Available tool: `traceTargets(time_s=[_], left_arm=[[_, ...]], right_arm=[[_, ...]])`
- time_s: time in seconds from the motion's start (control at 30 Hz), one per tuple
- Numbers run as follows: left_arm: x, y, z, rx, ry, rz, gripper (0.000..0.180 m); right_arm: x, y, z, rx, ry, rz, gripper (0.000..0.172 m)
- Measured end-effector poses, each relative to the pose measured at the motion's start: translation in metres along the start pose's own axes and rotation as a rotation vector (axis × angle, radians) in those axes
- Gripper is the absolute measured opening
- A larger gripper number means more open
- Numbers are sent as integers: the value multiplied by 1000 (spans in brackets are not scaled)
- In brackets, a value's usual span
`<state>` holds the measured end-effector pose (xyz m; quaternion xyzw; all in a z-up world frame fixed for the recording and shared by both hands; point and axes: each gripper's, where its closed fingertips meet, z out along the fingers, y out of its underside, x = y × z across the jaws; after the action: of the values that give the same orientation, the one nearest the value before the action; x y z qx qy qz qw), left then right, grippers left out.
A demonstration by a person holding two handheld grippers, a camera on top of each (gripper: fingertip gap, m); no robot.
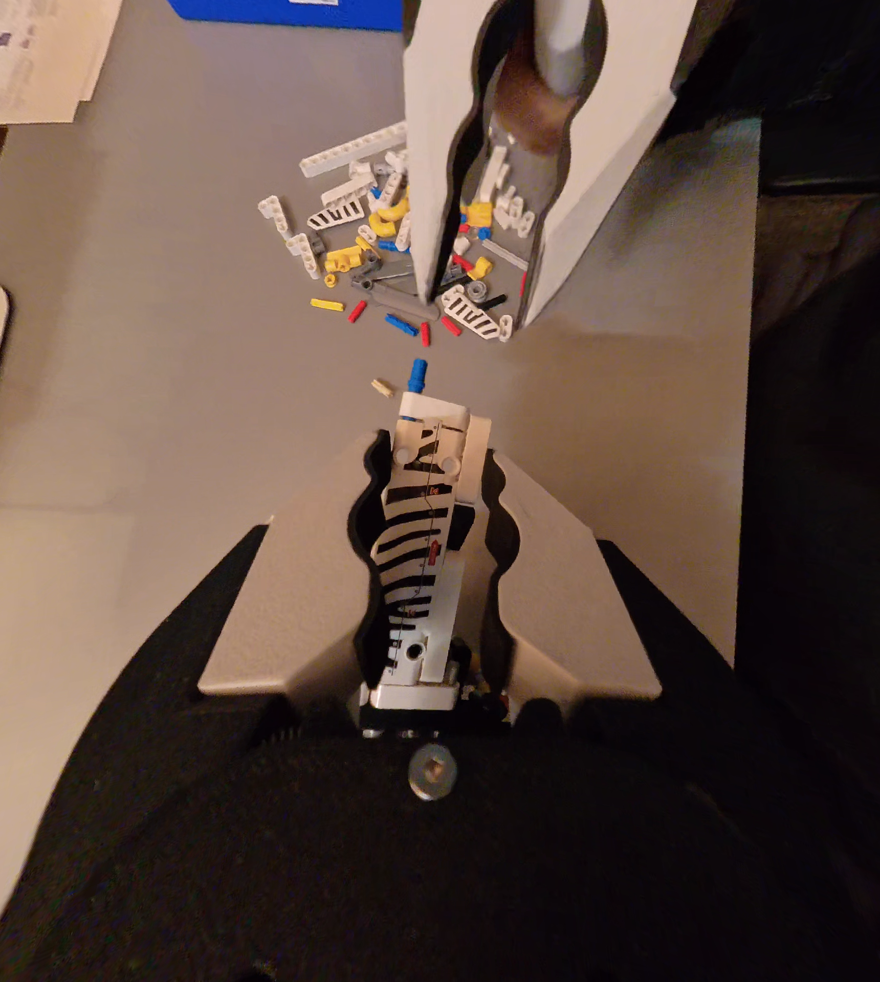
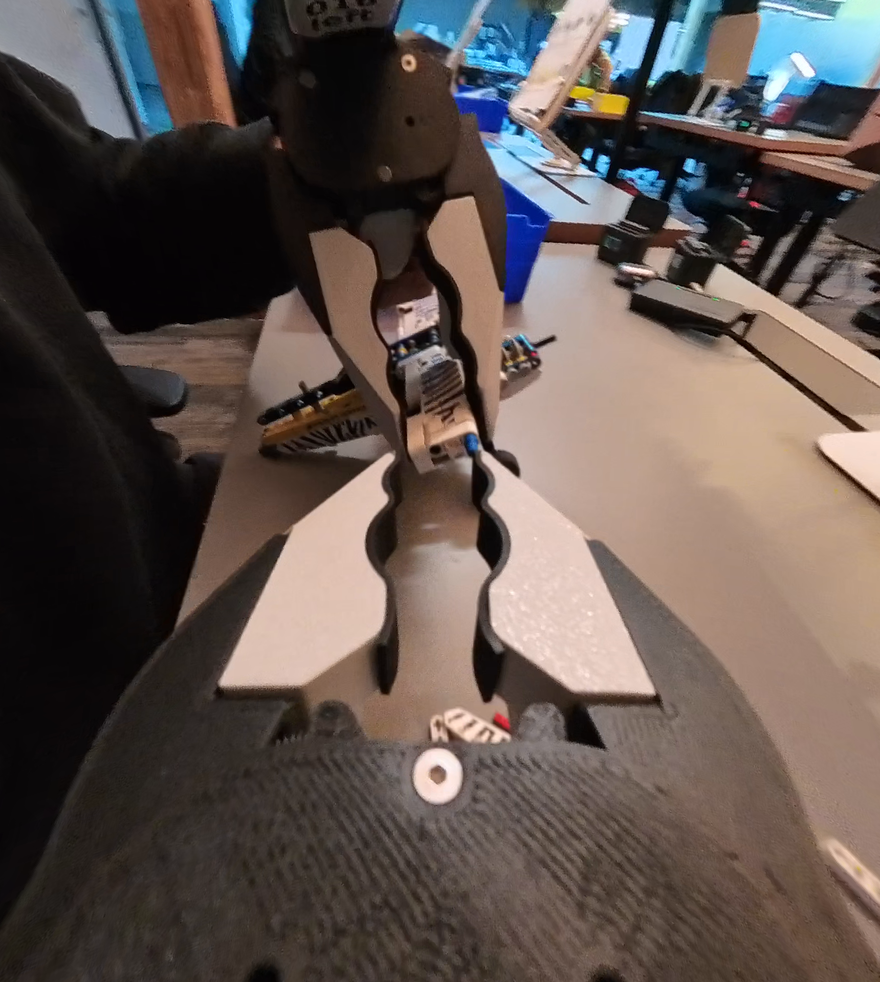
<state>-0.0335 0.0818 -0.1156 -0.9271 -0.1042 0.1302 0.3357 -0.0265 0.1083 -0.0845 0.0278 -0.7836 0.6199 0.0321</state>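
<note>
Left fingers (image 1: 435,451): I clamp them on a white zebra-striped brick assembly (image 1: 422,536), both pads pressed against its sides; it lies lengthwise in my grip.
Assembly tip: a blue pin (image 1: 417,372) sticks out of its white end block, beyond my fingertips.
Right fingers (image 2: 435,467): I hold them partly open with nothing between them; their tips sit just in front of the assembly's end, near the blue pin.
Just ahead: a small tan peg (image 1: 382,387) lies on the grey tabletop (image 1: 161,319) beside the pin.
Farther out: a heap of loose white, yellow, blue and red bricks (image 1: 374,234) lies under my right fingers.
Edges: papers (image 1: 18,58), a blue bin (image 1: 289,13), a second striped build (image 2: 315,420).
</note>
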Motion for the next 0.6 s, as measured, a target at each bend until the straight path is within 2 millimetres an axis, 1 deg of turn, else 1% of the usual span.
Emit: traceTargets(time_s=[0.03,0.13,0.17,0.23,0.27,0.4,0.5,0.6], left_arm=[[2,0,0,-9,1,9,32],[7,1,0,-13,6,23,32],[9,1,0,-9,10,26,32],[11,1,0,-2,9,31,32],[12,1,0,-2,7,36,32],[15,3,2,-14,4,73,32],[16,3,2,-11,17,74,32],[16,3,2,-11,12,81,32]], right_arm=[[-1,-1,5,3,-22,0,22],[10,10,15,-58,11,-71,18],[10,10,17,-57,10,-87,15],[3,3,19,-18,-24,-84,10],[0,1,20,-10,-37,-84,0],[-3,4,23,-50,-21,-144,0],[0,4,20,-71,27,-194,7],[0,5,17,-85,27,-199,10]])
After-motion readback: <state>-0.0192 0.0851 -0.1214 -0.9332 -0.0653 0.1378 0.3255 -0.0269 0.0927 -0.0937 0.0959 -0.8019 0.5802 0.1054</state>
